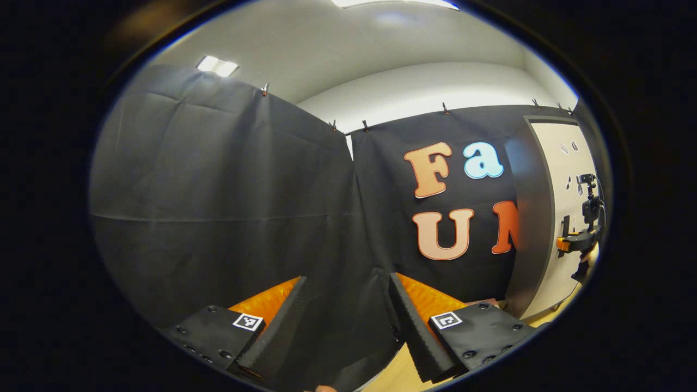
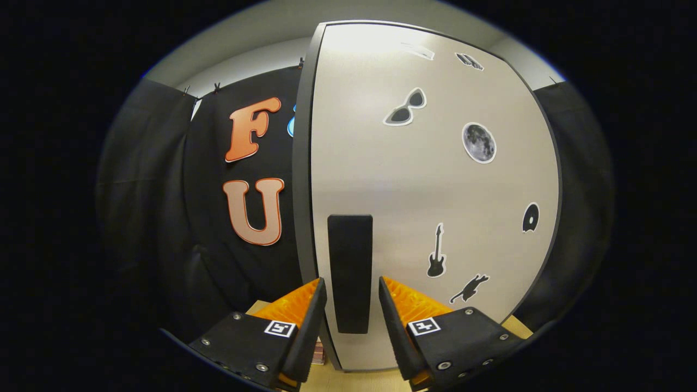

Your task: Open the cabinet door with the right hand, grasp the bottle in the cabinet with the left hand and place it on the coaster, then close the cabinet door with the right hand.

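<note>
The door [image 2: 435, 190] is shut, filling the middle and right of the right gripper view, with its dark upright handle [image 2: 350, 272] at lower centre. The right claw [image 2: 352, 310] is spread wide and lined up so the handle sits between the two fingers, though whether either finger is touching it can't be told. Nothing is pinched yet. In the left gripper view, the same right claw [image 1: 578, 240] is seen small at the far right edge, up against the door [image 1: 563, 218].

The left claw [image 1: 348, 318] is spread too, holding nothing, and is pointed at the black cloth [image 1: 218, 207] at the left and centre of its frame, well away from the cabinet. The bottle isn't visible; it's presumably behind the shut door. No coaster can be made out either, just a strip of worktop [image 1: 392, 370] at the bottom.

What could go wrong, as a guess:
- If the fingers are closed off-centre or too shallow, the smooth handle could be slipped off as soon as it's pulled.
- If it's pulled straight back and not along the door's swing, the grip could be twisted loose.
- The hinge side looks to be on the right of the frame, so the door would swing out into the space on the left, and the left claw could get clipped if it's moved in too soon.
</note>
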A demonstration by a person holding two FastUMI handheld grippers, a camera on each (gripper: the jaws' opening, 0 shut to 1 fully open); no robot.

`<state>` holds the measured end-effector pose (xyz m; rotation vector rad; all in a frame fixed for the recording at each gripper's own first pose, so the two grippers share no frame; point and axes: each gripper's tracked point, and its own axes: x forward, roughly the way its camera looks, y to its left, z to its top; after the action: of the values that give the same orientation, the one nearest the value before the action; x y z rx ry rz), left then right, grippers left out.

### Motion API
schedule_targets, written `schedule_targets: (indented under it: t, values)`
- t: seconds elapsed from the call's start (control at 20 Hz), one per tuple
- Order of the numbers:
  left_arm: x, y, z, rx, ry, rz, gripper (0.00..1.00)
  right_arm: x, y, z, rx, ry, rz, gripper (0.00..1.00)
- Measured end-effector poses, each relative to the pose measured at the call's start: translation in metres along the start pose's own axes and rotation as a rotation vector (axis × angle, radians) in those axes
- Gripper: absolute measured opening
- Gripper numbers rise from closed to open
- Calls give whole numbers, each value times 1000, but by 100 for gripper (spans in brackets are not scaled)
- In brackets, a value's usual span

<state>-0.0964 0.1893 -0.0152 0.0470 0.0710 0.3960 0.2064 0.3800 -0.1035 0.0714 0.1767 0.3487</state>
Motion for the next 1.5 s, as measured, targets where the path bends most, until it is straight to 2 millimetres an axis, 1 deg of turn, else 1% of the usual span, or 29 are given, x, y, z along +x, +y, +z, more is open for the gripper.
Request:
schedule_targets:
  t: [0.05, 0.1, 0.15, 0.2, 0.45, 0.55, 0.65, 0.7, 0.8, 0.9, 1.15, 1.2, 1.3, 1.35, 1.5]
  values:
    - [0, 2, -1, -2, 1, 4, 94, 1, 1, 1, 3, -2, 2, 54]
    - [-1, 4, -2, -5, 3, 7, 94, 2, -1, 1, 0, -4, -11, 51]
    - [-1, 4, -3, -8, 4, 8, 94, 2, -3, 0, 0, -3, -13, 43]
    - [-1, 4, -4, -11, 5, 7, 94, 1, -3, 0, 5, -1, -9, 39]
    - [-3, 3, -5, -21, 2, -4, 94, -3, -4, 0, 17, -9, 8, 30]
    - [-3, 2, -5, -23, -1, -9, 94, -10, -5, -1, 10, -10, 17, 28]
    - [-4, 1, -4, -28, -4, -12, 94, -18, -5, 0, 7, -13, 37, 28]
    - [-4, 2, -4, -31, -5, -14, 94, -24, -4, 0, 6, -20, 48, 25]
    - [-4, 1, -7, -36, -5, -20, 94, -43, -4, 2, 2, -27, 64, 25]
    - [-3, 0, -8, -41, -4, -30, 94, -70, -10, -1, 1, -34, 73, 24]
    - [-3, -4, -8, -54, -2, -67, 94, -139, -49, -11, -8, -46, 77, 24]
    - [-2, -11, -9, -54, -2, -76, 94, -150, -56, -12, -12, -46, 74, 24]
    - [8, -31, -10, -55, -2, -99, 94, -169, -68, -13, -8, -46, 67, 23]
    - [12, -39, -9, -56, -4, -113, 96, -177, -75, -14, -8, -46, 62, 23]
    - [18, -62, -9, -64, -5, -158, 96, -200, -93, -16, -19, -47, 31, 23]
